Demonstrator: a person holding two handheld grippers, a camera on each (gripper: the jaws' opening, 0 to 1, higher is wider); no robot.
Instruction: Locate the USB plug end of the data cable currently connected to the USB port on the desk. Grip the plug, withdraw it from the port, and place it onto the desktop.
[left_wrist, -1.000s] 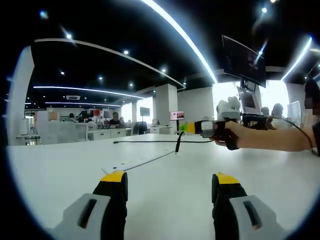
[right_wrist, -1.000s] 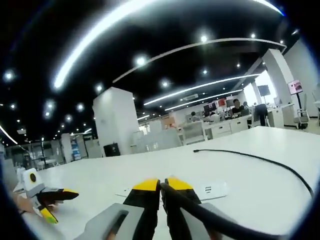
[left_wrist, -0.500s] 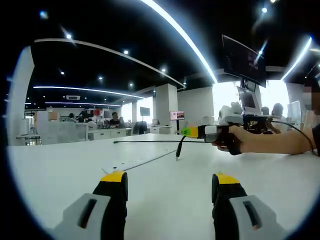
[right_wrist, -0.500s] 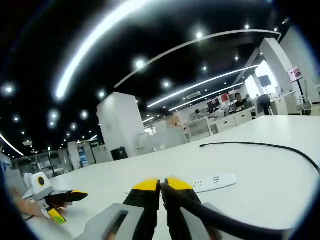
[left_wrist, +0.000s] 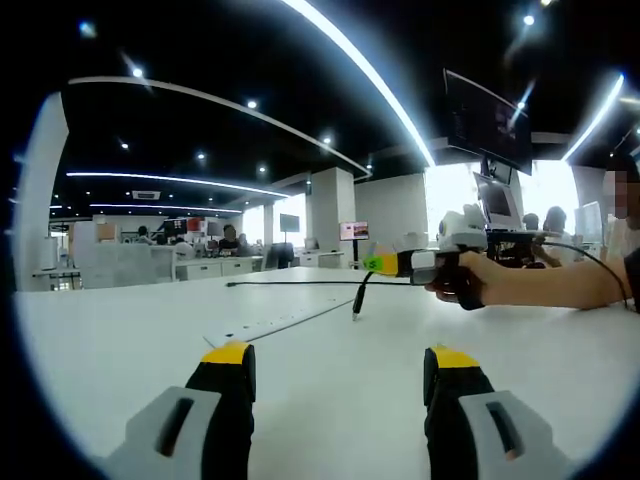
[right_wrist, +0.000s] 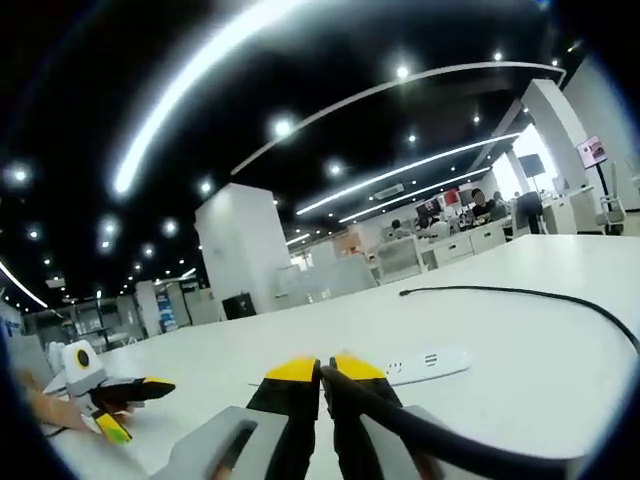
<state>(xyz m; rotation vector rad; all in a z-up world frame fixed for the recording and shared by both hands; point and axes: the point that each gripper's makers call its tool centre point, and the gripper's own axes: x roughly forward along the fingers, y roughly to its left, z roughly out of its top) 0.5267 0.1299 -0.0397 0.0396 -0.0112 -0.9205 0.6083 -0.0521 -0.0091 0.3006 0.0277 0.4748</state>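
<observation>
The right gripper (left_wrist: 372, 263), jaws clamped on the cable (left_wrist: 358, 296), holds the plug above the desk (left_wrist: 330, 390); lowering it comes next. The left gripper (left_wrist: 338, 362) gapes wide.

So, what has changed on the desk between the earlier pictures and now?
The right tool, shut on the black cable, moved slightly left over the desk a second ago, carrying the plug end, then held steady. The left tool stayed open and still; the white power strip stayed put.
</observation>
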